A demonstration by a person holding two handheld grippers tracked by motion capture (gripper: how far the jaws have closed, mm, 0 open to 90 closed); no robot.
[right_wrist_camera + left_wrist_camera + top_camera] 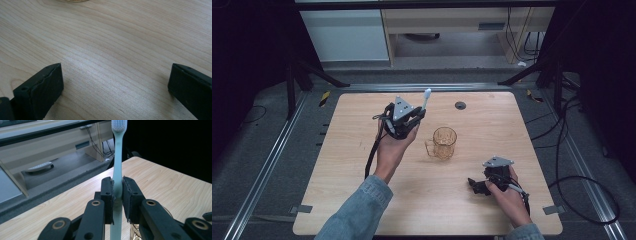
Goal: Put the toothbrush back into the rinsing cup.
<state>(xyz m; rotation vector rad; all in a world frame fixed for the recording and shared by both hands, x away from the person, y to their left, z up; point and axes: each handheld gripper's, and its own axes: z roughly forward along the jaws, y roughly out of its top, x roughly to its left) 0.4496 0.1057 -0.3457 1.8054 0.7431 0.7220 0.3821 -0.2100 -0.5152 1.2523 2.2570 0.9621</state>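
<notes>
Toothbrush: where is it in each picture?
High view: the toothbrush sticks up from the left claw, above the middle.
Left gripper view: upright in the middle, pinched between the jaws.
Right gripper view: not in it.
Shared landmark: the wooden table.

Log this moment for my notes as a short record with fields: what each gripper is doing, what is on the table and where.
left gripper: shut on the toothbrush, bristles up, raised above the table
right gripper: open, nothing between the jaws, low over the table near its right front
mug: clear amber, upright, mid-table, between the two grippers, touched by neither
</notes>
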